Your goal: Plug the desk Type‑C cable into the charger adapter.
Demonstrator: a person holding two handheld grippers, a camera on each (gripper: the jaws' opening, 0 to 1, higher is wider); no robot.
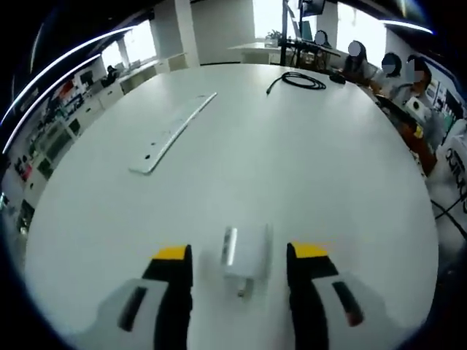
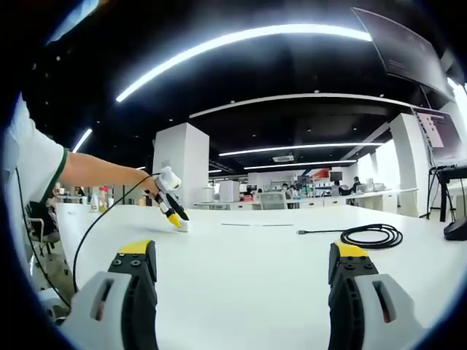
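Left hand-held gripper point(image 1: 239, 264) spread, charger adapter point(image 1: 244, 257) between jaws on the surface point(image 1: 292, 160): we close squarely. Right hand-held gripper point(image 2: 244, 264) spread, empty; Type-C cable point(image 2: 368, 235) centre right.

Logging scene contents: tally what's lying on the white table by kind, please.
Charger adapter: 1
Black cable, coiled: 1
Long white strip: 1
Dark object at the table's edge, kind unclear: 1
Total: 4

Open-plan office: desks point(image 2: 365, 195), strip lights point(image 2: 248, 36).
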